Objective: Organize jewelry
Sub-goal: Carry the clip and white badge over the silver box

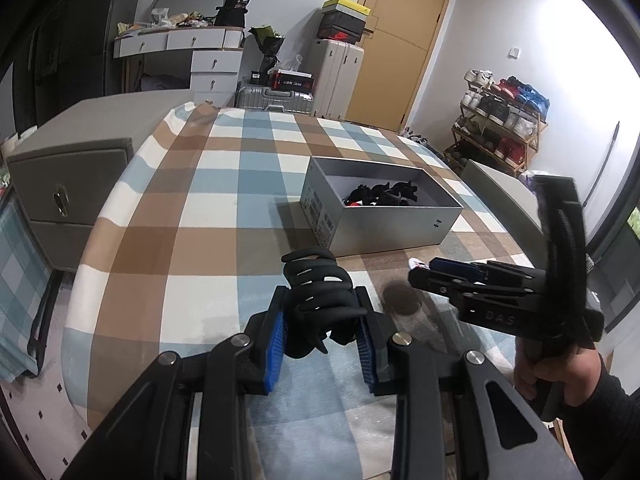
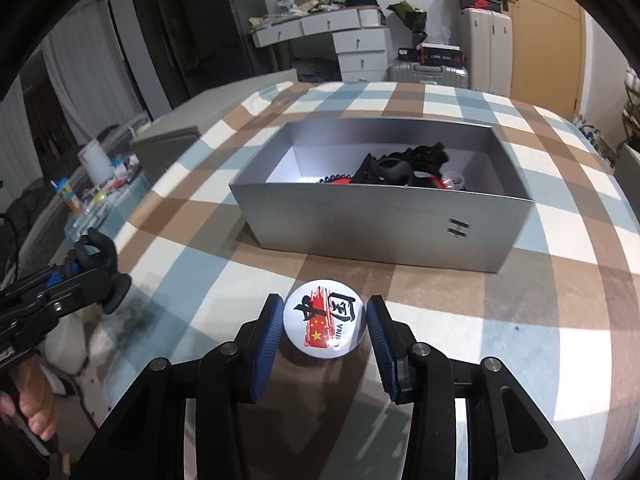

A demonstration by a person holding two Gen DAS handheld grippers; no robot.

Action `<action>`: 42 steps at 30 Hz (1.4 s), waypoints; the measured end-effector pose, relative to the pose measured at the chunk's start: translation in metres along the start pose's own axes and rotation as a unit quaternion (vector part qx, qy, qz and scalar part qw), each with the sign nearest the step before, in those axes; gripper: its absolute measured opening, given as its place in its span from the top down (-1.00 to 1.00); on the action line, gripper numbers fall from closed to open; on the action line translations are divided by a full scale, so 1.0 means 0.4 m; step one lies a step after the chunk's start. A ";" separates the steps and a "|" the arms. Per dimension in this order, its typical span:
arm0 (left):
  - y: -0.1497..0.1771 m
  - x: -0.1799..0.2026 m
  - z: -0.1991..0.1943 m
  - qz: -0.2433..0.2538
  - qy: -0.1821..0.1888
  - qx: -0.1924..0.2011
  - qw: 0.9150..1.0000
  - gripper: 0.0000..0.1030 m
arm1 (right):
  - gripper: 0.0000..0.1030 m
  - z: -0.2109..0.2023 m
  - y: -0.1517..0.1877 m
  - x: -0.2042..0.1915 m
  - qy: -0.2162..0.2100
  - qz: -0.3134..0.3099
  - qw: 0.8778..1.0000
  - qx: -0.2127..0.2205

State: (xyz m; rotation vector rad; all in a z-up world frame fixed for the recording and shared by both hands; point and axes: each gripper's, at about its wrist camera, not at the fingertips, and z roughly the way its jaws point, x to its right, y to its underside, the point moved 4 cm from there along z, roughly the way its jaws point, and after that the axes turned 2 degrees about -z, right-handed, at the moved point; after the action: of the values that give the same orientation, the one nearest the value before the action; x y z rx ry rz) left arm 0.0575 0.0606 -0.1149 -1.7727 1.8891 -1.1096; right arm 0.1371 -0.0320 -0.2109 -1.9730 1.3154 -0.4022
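Black hair claw is being clenched by left gripper; round badge is being straddled, ungrasped, by right gripper, near grey box; centred closing is being advised.

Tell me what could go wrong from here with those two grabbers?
The left gripper pinches the black hair clip only near its hinge end, so it may twist or drop before reaching the grey box. The round badge lies flat between the right gripper jaws, so its smooth rim could slip out.

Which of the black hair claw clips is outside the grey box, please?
The black claw clip clamped in the left gripper; the others lie inside the grey box.
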 end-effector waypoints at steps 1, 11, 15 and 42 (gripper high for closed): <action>-0.003 0.005 0.000 0.001 -0.001 0.000 1.000 0.51 | 0.19 -0.016 0.001 0.006 -0.004 0.005 1.000 0.007; -0.052 0.080 0.008 0.028 -0.010 0.007 1.000 0.51 | 0.19 -0.148 -0.019 0.076 -0.022 0.054 0.996 0.061; -0.073 0.098 0.021 0.031 -0.008 0.006 0.999 0.51 | 0.19 -0.196 -0.030 0.090 -0.026 0.057 0.995 0.080; -0.221 0.131 0.155 0.028 0.015 0.005 0.999 0.51 | 0.19 -0.137 -0.232 0.121 -0.057 0.024 0.991 0.117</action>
State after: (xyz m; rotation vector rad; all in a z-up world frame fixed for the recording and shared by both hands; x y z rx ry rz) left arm 0.1528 -0.0020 -0.0778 -1.6962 1.9345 -1.1307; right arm 0.1869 -0.0762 -0.1134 -1.7414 1.1842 -0.3954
